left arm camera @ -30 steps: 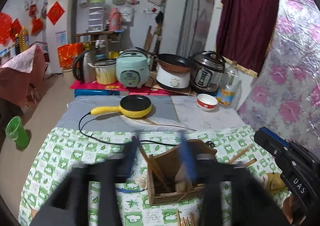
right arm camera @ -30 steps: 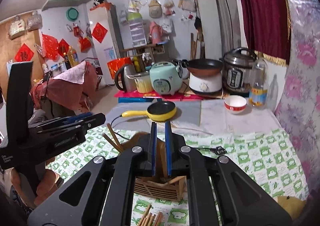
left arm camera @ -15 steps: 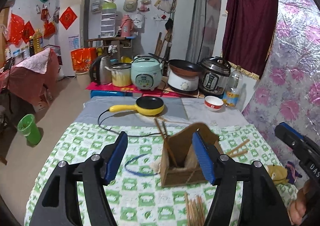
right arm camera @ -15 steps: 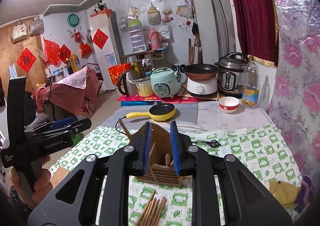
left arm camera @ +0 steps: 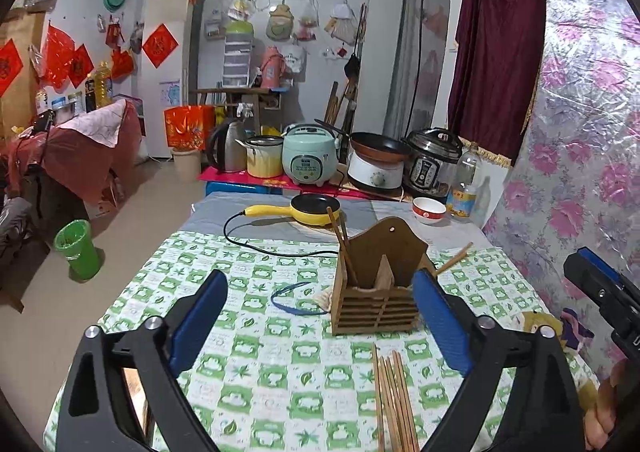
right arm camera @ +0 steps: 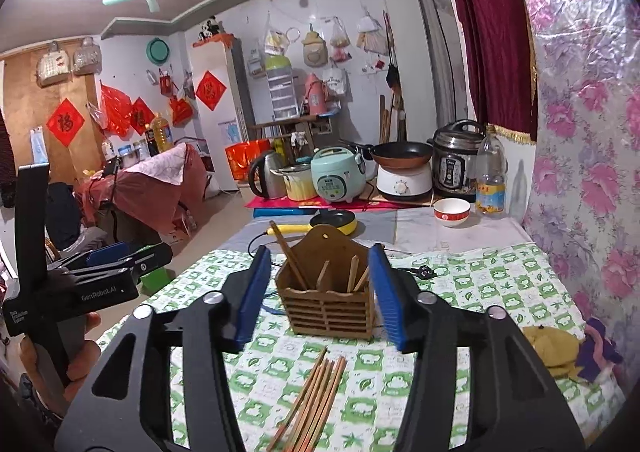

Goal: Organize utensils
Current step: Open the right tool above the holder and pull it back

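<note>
Fingers (left arm camera: 198, 308) on your left gripper (left arm camera: 320, 312) and right gripper (right arm camera: 318, 288) spread wide, empty, backed off from the wooden holder (right arm camera: 326, 292); loose chopsticks (right arm camera: 316, 396) before it run out of frame.

The utensil holder (right arm camera: 329, 294) at frame centre is unfinished matt wood with slatted front panels. The chopsticks (right arm camera: 310, 400) at lower centre are smooth, bare wood. The tablecloth (left arm camera: 256, 364) looks like smooth printed sheet with a faint sheen; its material cannot be told. Both the left gripper (left arm camera: 320, 326) and right gripper (right arm camera: 318, 298) have matt black plastic bodies, metal screw heads and ribbed blue pads (right arm camera: 386, 292). The wall covering (right arm camera: 592, 92) at right is glossy, crinkled floral film. The curtain (left arm camera: 496, 52) at upper right is matt maroon cloth.
</note>
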`<action>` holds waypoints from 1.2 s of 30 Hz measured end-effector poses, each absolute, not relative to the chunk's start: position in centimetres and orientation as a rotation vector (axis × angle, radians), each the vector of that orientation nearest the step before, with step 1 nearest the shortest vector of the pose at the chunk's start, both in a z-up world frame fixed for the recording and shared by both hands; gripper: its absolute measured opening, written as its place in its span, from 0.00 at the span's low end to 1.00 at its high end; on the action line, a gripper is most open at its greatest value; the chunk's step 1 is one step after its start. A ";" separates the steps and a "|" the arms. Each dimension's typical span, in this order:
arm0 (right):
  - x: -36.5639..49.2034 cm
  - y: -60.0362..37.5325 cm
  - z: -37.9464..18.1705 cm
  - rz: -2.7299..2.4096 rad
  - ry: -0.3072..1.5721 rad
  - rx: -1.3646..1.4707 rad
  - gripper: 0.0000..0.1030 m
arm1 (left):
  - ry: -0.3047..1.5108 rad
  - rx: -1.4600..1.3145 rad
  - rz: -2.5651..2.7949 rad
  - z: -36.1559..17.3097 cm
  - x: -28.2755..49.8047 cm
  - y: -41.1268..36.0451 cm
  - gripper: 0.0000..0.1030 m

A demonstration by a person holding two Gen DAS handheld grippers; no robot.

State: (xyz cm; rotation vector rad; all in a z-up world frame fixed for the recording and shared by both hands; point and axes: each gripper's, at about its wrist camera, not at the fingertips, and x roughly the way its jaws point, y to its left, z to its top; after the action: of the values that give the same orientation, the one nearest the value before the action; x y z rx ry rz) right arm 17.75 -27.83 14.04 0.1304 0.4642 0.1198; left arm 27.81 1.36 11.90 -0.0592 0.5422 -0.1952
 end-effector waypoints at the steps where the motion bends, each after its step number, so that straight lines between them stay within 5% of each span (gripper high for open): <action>1: 16.7 -27.7 14.2 0.120 0.452 0.126 0.58 | 0.536 -0.062 -0.192 11.9 27.0 1.5 0.93; 8: 10.4 -26.6 13.7 0.113 0.384 0.078 0.77 | 0.540 -0.064 -0.192 9.8 22.4 2.4 0.95; 24: 8.9 -28.1 1.4 0.075 0.701 0.042 0.77 | 0.790 0.019 -0.161 -3.8 19.7 2.5 0.95; 36: 10.5 -24.8 -5.6 0.125 0.908 -0.178 0.77 | 0.918 0.056 -0.068 -8.5 21.8 3.1 0.95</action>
State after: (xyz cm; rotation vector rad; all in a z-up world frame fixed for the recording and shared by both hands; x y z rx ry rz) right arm 10.49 -24.84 -5.59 -0.1779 0.9082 0.1251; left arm 21.79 3.14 -8.46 0.0563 0.9177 -0.0682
